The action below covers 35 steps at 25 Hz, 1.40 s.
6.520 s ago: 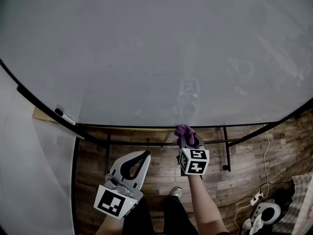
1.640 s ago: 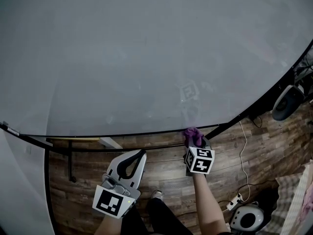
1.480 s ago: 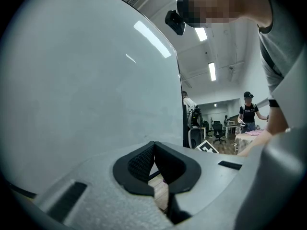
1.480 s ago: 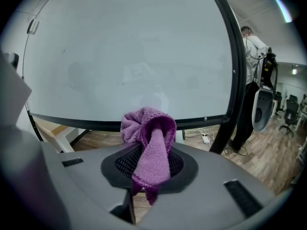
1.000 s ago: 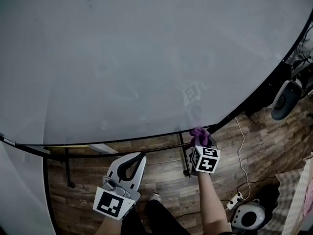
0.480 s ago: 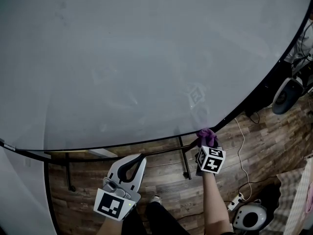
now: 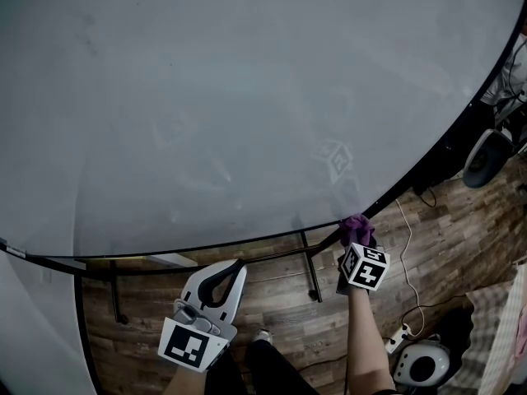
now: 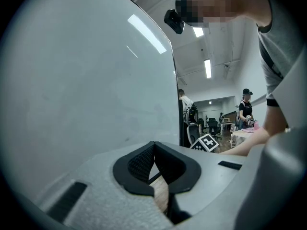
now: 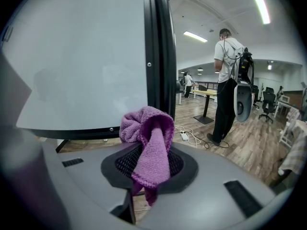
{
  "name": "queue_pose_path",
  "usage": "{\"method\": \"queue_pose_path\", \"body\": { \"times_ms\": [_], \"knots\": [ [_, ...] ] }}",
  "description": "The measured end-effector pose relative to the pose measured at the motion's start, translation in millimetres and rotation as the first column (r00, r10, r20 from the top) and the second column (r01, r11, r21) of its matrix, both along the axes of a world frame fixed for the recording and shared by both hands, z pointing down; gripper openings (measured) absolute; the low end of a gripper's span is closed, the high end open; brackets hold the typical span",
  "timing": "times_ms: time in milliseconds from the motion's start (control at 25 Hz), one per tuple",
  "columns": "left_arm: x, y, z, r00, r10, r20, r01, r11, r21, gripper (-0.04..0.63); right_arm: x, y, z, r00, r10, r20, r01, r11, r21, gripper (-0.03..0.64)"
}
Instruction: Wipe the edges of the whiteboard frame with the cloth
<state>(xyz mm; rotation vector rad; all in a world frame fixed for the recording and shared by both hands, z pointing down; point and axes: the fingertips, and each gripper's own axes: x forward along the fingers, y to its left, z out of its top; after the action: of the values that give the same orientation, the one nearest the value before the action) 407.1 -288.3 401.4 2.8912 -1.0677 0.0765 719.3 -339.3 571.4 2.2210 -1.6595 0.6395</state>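
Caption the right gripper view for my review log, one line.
Right gripper, jaws shut on a purple knitted cloth, at the lower corner of the whiteboard's black frame.

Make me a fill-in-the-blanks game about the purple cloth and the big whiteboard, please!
1. The cloth pinched in the right gripper is coloured ___.
2. The left gripper is shut and holds ___.
3. The whiteboard frame beside the cloth is coloured ___.
4. The floor looks like ___ planks.

Missing words: purple, nothing, black, wooden.
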Motion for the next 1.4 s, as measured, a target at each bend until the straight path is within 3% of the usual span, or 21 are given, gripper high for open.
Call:
{"method": "queue_pose_path", "body": {
  "times_ms": [160,600,1080,1400],
  "knots": [
    [-6,-2,0,1.000,-0.010,-0.002,0.010,1.000,-0.002,0.018,18,3,-3,0.997,0.068,0.047,-0.069,0.998,0.014,0.068],
    [-19,8,-1,1.000,-0.031,-0.002,0.031,0.999,0.004,0.018,8,7,-4,0.999,0.045,0.027,-0.046,0.998,0.031,0.067],
    [-67,29,-9,0.995,-0.102,0.011,0.101,0.993,0.056,0.018,-63,42,-41,0.994,-0.105,0.038,0.097,0.982,0.162,0.069],
    [-134,67,-20,0.989,-0.150,0.019,0.148,0.986,0.073,0.018,-148,95,-87,0.975,-0.223,0.008,0.215,0.949,0.231,0.069]
  ]
}}
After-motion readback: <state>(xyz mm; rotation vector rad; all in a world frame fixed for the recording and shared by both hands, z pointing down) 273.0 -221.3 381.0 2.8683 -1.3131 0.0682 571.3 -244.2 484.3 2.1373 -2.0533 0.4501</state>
